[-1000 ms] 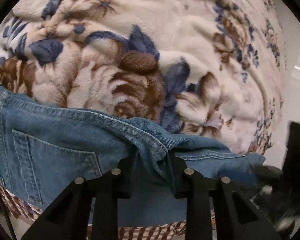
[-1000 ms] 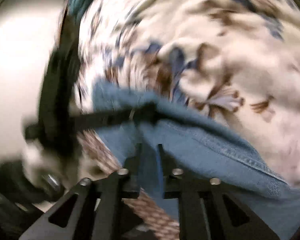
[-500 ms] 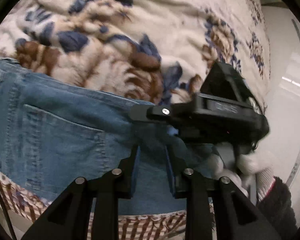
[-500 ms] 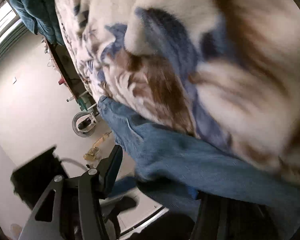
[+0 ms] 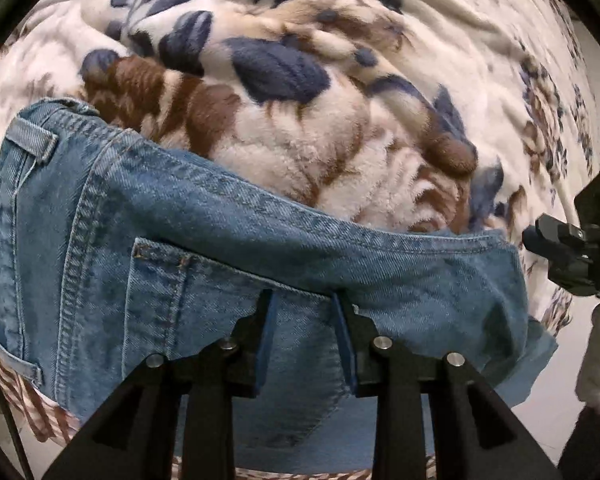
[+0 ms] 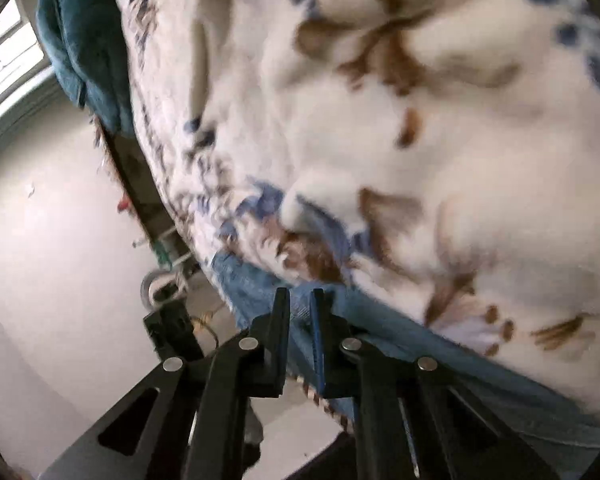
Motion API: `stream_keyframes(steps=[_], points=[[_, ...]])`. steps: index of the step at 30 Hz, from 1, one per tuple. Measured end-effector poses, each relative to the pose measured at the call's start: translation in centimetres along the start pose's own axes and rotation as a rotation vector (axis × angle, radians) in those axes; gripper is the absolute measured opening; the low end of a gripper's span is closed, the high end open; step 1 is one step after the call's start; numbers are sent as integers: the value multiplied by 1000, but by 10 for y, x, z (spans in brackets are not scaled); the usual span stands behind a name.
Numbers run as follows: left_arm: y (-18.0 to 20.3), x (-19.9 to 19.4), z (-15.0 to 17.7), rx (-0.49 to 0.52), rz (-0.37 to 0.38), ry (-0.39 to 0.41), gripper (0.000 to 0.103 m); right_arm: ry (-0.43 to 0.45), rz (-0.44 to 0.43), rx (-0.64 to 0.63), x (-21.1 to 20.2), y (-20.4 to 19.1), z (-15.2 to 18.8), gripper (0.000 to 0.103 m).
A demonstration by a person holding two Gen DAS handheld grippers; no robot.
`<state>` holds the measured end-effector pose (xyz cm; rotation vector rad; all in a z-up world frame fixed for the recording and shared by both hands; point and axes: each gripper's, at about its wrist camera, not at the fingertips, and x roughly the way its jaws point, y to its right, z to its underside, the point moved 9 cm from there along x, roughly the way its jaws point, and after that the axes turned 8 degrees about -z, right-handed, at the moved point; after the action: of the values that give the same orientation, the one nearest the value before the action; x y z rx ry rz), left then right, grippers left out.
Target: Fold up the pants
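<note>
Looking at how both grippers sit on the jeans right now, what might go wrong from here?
The jeans hang over the bed edge, so they may slide off the floral blanket. The right gripper, whose jaws have just been closing, pinches only a thin denim edge and could slip. The left gripper grips at the pocket, perhaps one layer only.

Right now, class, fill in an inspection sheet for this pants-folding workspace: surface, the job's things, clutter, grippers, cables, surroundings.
Surface: floral blanket, fluffy, rumpled, covering the bed.
Job's things: jeans draped over the blanket's near edge, back pocket showing.
Clutter: checked cloth under the jeans.
Grippers: left gripper with denim between its jaws, grip unclear; right gripper has just been closing, denim edge between its jaws.
Cables: thin dark cable at the left edge.
Surroundings: pale floor, teal cushion, window.
</note>
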<state>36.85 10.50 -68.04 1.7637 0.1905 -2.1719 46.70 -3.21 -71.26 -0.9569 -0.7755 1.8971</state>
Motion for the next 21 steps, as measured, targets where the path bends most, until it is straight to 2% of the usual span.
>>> stream_keyframes(steps=[2, 3, 4, 5, 6, 7, 8, 11, 12, 13, 14, 15, 16, 17, 20, 21], points=[[4, -3, -1, -5, 9, -6, 27, -79, 97, -57, 17, -4, 5, 36], [5, -6, -2, -6, 15, -3, 27, -115, 135, -79, 24, -4, 10, 65], [9, -10, -4, -3, 17, 7, 27, -150, 150, -99, 32, -4, 17, 74], [10, -16, -6, 8, 17, 17, 27, -175, 169, -108, 39, -2, 21, 76], [16, -19, -8, 24, 12, 27, 27, -187, 205, -114, 42, 4, 25, 67], [27, -20, -11, 46, 1, 37, 27, -202, 276, -125, 44, 16, 29, 23], [30, -20, -12, 55, -5, 37, 27, -198, 321, -128, 43, 20, 28, 2], [35, -15, -13, 64, -11, 19, 27, -54, 355, -157, 15, 2, 5, 3], [37, -14, -12, 63, -10, 12, 27, -42, 370, -200, 11, -6, 4, 5], [39, -15, -11, 55, 3, 0, 27, -65, 363, -247, 10, -16, 9, 6], [42, -17, -8, 48, 27, -9, 27, -92, 386, -278, 6, -21, 15, 13], [47, -18, -3, 48, 47, -13, 27, -90, 446, -306, -2, -23, 19, 31], [54, -22, -1, 53, 58, -14, 27, -51, 542, -358, -22, -23, 21, 41], [65, -29, 1, 64, 79, -8, 27, -12, 633, -412, -41, -21, 20, 56], [95, -38, 5, 87, 127, -9, 31, -6, 784, -434, -73, 3, 31, 58], [103, -37, 4, 89, 143, -17, 31, -19, 801, -429, -81, 13, 36, 58]])
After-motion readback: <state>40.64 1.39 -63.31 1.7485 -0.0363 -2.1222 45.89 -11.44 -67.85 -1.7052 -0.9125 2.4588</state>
